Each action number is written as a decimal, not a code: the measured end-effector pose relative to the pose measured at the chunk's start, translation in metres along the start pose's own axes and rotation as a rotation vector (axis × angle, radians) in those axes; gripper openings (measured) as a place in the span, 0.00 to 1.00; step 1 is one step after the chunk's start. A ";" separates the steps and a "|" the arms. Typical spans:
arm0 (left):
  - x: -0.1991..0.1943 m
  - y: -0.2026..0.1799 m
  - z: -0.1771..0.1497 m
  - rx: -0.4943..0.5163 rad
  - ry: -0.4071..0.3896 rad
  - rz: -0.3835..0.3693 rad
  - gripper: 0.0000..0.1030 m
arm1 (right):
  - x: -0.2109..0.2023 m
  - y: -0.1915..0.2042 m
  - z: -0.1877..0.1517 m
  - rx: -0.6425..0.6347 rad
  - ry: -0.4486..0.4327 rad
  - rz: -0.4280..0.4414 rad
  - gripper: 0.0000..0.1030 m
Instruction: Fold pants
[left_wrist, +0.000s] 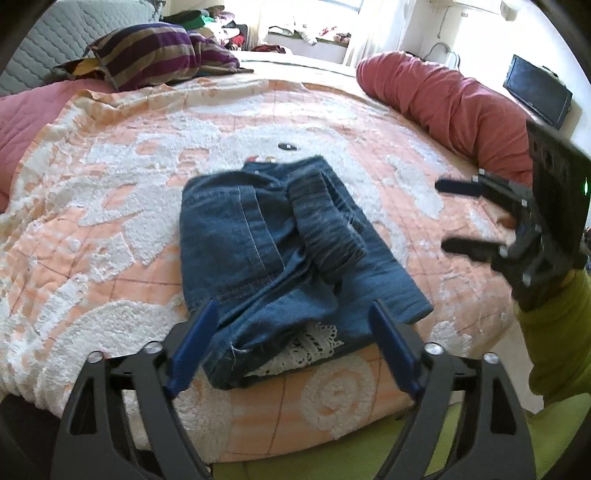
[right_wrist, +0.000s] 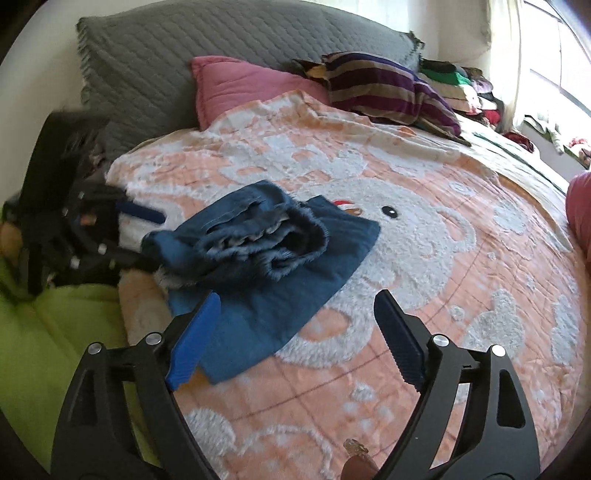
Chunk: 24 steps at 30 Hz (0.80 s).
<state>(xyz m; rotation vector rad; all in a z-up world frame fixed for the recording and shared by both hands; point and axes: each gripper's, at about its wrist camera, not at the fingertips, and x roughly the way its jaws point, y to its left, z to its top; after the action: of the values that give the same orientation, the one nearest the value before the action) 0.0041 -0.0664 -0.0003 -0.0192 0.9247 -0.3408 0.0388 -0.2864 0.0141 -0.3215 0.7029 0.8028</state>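
Note:
Blue denim pants (left_wrist: 284, 243) lie folded into a compact bundle on the peach and white bedspread (left_wrist: 110, 206), with the frayed leg hems on top; they also show in the right wrist view (right_wrist: 273, 258). A bit of white lace pokes out under the near edge. My left gripper (left_wrist: 291, 332) is open and empty, its blue fingers either side of the bundle's near edge, just above it. My right gripper (right_wrist: 295, 321) is open and empty, hovering beside the bundle; it shows in the left wrist view (left_wrist: 450, 214) to the right of the pants.
A red bolster (left_wrist: 443, 99) lies at the right of the bed. A striped pillow (left_wrist: 155, 55), a pink pillow (right_wrist: 243, 85) and a grey quilted cushion (right_wrist: 207, 59) sit at the head. A lime green cloth (right_wrist: 55, 332) lies along the bed's near edge.

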 end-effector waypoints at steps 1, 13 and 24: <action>-0.003 0.000 0.001 -0.005 -0.011 0.000 0.86 | 0.000 0.004 -0.001 -0.006 -0.002 0.011 0.76; -0.019 0.086 0.019 -0.257 -0.071 0.084 0.89 | 0.017 0.081 0.011 -0.189 -0.021 0.207 0.76; 0.050 0.096 0.027 -0.302 0.027 -0.018 0.88 | 0.039 0.009 0.008 0.182 0.030 0.019 0.76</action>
<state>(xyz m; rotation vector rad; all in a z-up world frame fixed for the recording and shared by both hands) 0.0798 0.0056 -0.0382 -0.3007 0.9968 -0.2159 0.0554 -0.2550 -0.0067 -0.1629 0.8027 0.7474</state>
